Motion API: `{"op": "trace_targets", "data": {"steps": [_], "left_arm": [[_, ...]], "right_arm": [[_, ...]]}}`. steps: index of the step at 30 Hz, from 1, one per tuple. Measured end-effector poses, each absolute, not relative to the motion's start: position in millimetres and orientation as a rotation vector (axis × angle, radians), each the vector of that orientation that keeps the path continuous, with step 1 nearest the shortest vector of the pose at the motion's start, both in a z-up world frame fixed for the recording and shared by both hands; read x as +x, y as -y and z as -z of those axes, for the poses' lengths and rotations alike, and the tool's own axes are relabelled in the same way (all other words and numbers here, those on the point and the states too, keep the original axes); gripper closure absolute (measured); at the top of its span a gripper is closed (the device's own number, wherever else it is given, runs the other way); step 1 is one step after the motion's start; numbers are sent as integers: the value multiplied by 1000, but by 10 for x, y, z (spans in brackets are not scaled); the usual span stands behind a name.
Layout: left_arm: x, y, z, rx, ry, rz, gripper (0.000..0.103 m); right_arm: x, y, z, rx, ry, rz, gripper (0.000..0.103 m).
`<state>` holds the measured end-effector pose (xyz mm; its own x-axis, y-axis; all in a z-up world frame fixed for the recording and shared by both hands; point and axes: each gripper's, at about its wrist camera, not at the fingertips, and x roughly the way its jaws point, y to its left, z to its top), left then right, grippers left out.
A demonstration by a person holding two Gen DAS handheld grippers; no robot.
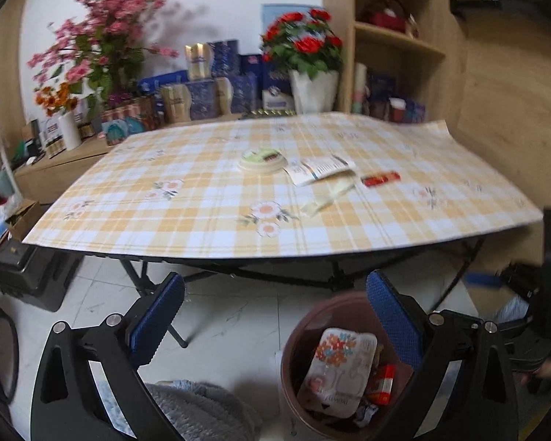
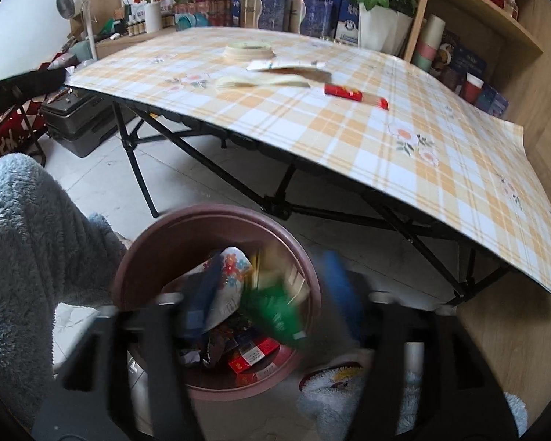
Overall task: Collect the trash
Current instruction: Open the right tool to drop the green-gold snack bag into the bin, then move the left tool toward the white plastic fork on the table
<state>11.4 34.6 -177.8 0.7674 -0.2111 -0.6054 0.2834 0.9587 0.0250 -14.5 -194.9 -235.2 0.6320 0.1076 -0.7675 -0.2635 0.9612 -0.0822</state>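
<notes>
A brown trash bin point(image 1: 294, 334) stands on the floor in front of the table and holds a floral packet point(image 1: 339, 367) and red wrappers. My left gripper point(image 1: 275, 327) is open and empty, beside and above the bin. My right gripper point(image 2: 272, 294), blurred by motion, is open over the bin point(image 2: 136, 257); a green packet point(image 2: 275, 312) is between its fingers, falling or just loose. On the checked tablecloth point(image 1: 202, 220) lie a round lid point(image 1: 262, 161), a white packet point(image 1: 319, 171), a pale wrapper point(image 1: 327, 196) and a red wrapper point(image 1: 380, 179).
The folding table has black crossed legs point(image 2: 136, 161). Flowers, boxes and bottles crowd the sideboard point(image 1: 73, 158) behind it. Wooden shelves point(image 1: 396, 36) stand at the right. A dark case point(image 2: 77, 121) sits on the floor at the left. A fluffy grey sleeve point(image 2: 25, 257) is near the bin.
</notes>
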Motion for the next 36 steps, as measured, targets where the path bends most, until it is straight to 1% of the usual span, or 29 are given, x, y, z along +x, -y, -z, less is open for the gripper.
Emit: {"op": "trace_targets", "data": {"steps": [2, 3, 7, 15, 30, 36], "left_arm": [[143, -308, 1826, 130, -665, 276, 6], [153, -304, 1837, 130, -671, 278, 6], [178, -345, 1846, 108, -680, 270, 6], [248, -435, 1878, 32, -713, 300, 6], [269, -342, 1882, 66, -730, 295, 6], [384, -397, 1847, 24, -741, 308, 6]], "right_arm": [[-184, 1936, 2308, -207, -837, -210, 20], [-188, 1936, 2299, -210, -832, -208, 12], [-191, 2003, 2249, -200, -810, -167, 6], [-135, 2236, 2196, -96, -801, -111, 6], [-127, 2357, 2125, -36, -782, -16, 6], [-128, 2448, 2074, 10, -753, -26, 6]]}}
